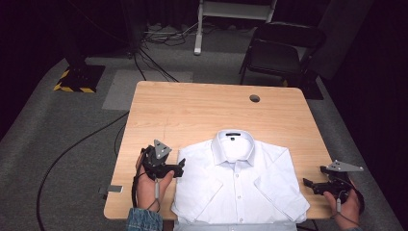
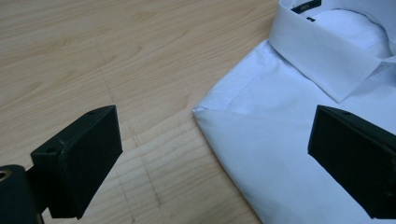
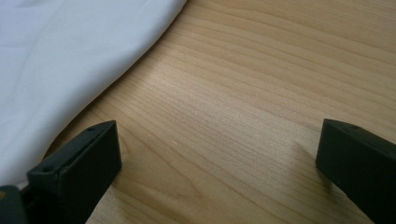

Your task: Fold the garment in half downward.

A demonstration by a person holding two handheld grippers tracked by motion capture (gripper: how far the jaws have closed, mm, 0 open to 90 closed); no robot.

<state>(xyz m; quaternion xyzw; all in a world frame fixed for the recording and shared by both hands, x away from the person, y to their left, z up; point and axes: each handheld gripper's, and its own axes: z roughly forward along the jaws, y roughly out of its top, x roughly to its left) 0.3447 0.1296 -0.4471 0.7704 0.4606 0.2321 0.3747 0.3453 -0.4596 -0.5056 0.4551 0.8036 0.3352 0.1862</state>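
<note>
Dark walls and a grey floor sit around a light wooden table (image 1: 192, 106), and a black chair (image 1: 276, 50) stands behind its far side. Lots of bare wood lies open on the far half of the table, with a small round hole (image 1: 254, 98) near the far right corner. A white shirt (image 1: 238, 180) lies flat on the near half, face up, with its short sleeves folded in over the front and its collar (image 1: 233, 142) pointing away from the person. Its bottom hangs over the near edge of the table. The left gripper (image 1: 179, 167) is held at the shirt's left side, just beside the folded shoulder. Its jaws are spread wide with nothing between them but air. In the left gripper view, the corner of the shoulder fold (image 2: 196, 111) sits between the two jaws and a bit ahead of them, not touching. The right gripper (image 1: 308, 184) is at the right edge of the table, near the shirt's right sleeve. Its jaws are wide apart too and hold nothing. In the right gripper view, the shirt's edge (image 3: 116, 70) runs just past the left jaw, and bare wood lies between the jaws.
</note>
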